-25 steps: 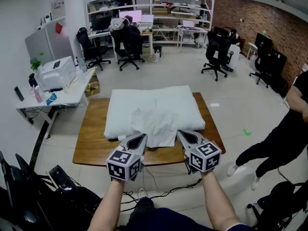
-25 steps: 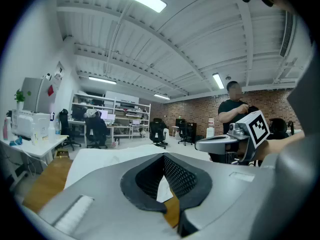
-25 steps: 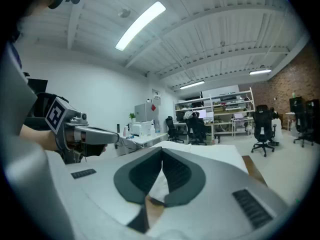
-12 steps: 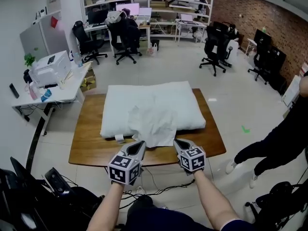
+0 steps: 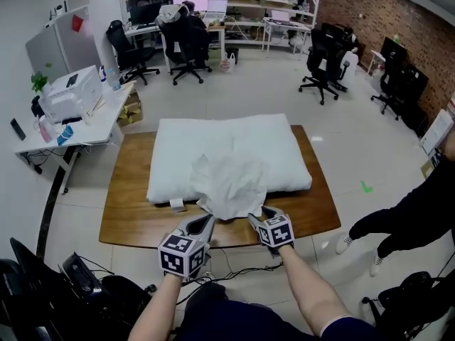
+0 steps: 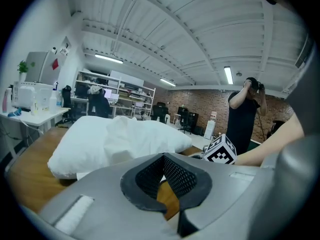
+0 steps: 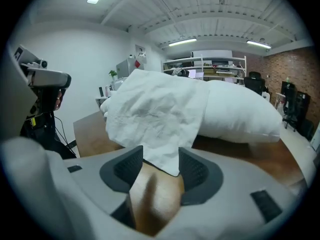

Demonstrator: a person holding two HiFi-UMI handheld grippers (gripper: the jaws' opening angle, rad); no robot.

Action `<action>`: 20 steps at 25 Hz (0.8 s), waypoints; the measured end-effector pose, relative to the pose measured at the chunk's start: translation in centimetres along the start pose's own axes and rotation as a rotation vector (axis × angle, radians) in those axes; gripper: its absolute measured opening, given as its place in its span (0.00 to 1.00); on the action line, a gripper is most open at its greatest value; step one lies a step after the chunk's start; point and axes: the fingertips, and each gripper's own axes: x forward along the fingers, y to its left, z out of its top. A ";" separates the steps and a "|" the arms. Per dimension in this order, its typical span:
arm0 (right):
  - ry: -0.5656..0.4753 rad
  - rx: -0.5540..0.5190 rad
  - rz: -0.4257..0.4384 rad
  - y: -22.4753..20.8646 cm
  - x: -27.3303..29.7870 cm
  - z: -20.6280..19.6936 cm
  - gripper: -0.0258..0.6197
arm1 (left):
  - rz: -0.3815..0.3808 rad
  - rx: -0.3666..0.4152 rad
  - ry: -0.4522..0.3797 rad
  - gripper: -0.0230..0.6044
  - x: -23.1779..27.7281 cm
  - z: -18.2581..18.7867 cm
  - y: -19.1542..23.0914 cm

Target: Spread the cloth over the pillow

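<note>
The wooden table (image 5: 128, 215) stood in an open office with desks and chairs behind it. At its near edge my left gripper (image 6: 162, 156) had its jaws pressed together with nothing in them. My right gripper (image 7: 160, 166) had just been opening. Its jaws stood wide apart, and a corner of the white cloth (image 7: 155, 114) hung loose between them, unpinched. The crumpled cloth lay on the near side of the white pillow (image 5: 185, 148), which lay across the table's middle.
</note>
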 end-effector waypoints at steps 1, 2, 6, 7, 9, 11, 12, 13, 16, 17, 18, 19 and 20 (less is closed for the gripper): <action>0.009 -0.003 -0.004 -0.1 0.5 -0.2 0.40 | 0.002 -0.004 0.003 0.04 0.1 -0.3 0.3; 0.018 -0.007 -0.009 -0.2 1.0 -0.4 0.40 | 0.005 -0.008 0.007 0.04 0.2 -0.5 0.6; 0.083 0.005 -0.034 -0.8 2.7 -1.9 0.40 | 0.011 -0.022 0.025 0.04 0.4 -1.0 1.7; 0.095 0.012 -0.045 -1.0 3.0 -2.3 0.36 | 0.007 -0.024 0.030 0.04 0.6 -1.1 1.8; 0.105 0.000 -0.072 -1.4 3.1 -2.6 0.27 | -0.004 -0.025 0.042 0.04 0.9 -1.3 1.9; 0.124 -0.022 -0.079 -1.8 3.2 -2.7 0.15 | -0.008 -0.031 0.052 0.04 1.2 -1.5 2.2; 0.136 -0.022 -0.071 -1.9 3.2 -2.8 0.10 | -0.007 -0.037 0.055 0.04 1.4 -1.6 2.4; 0.148 -0.019 -0.060 -1.9 3.3 -2.9 0.10 | -0.007 -0.045 0.056 0.04 1.5 -1.6 2.5; 0.167 -0.028 -0.027 -1.7 3.1 -2.6 0.08 | -0.011 -0.055 0.054 0.04 1.8 -1.4 2.7; 0.163 -0.028 -0.019 -1.7 3.0 -2.4 0.08 | -0.012 -0.056 0.053 0.04 2.0 -1.3 2.8; 0.154 -0.025 -0.014 -1.8 2.7 -2.2 0.08 | -0.011 -0.058 0.052 0.04 2.1 -1.3 2.9; 0.141 -0.022 -0.012 -1.9 2.4 -1.9 0.08 | -0.009 -0.060 0.052 0.04 2.1 -1.3 3.0; 0.124 -0.020 -0.008 -1.9 1.9 -1.5 0.08 | -0.005 -0.063 0.053 0.04 2.1 -1.4 3.2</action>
